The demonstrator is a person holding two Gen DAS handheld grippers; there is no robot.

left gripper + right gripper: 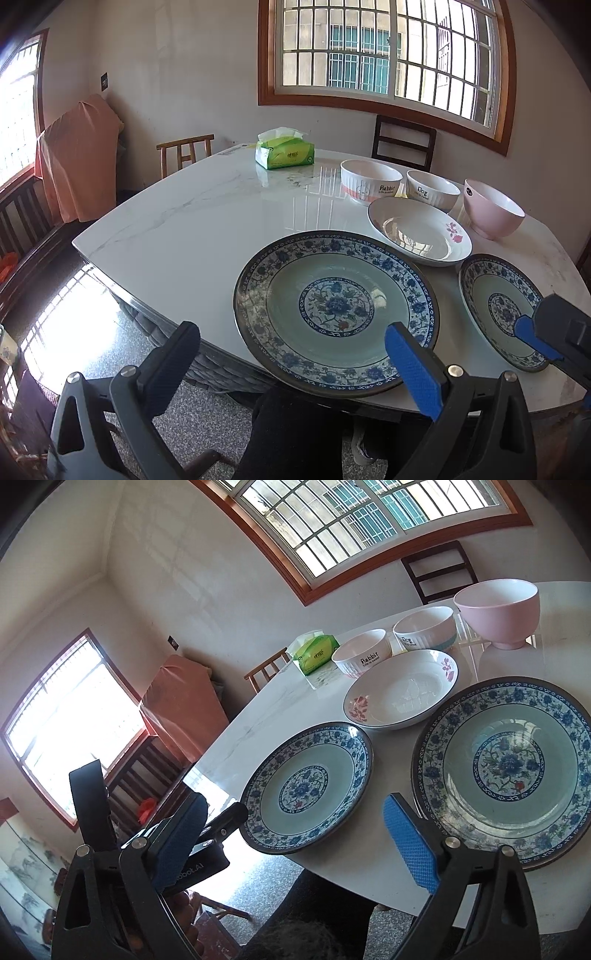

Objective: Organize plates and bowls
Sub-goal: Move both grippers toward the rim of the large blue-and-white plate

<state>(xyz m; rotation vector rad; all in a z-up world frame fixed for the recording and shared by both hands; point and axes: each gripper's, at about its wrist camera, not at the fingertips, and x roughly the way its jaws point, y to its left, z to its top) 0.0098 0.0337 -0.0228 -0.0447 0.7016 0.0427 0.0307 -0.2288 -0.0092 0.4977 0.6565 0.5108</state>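
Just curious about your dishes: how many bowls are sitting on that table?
3, in a row at the table's far side: the Rabbit bowl, the Dog bowl beside it, and the pink bowl at the end. None looks hidden behind the plates.

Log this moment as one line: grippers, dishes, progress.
left gripper: open, empty | right gripper: open, empty | blue plates, white plate, three bowls: unstacked on table

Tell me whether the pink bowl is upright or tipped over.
Upright: the pink bowl stands on its foot on the table, rim up, white inside showing.
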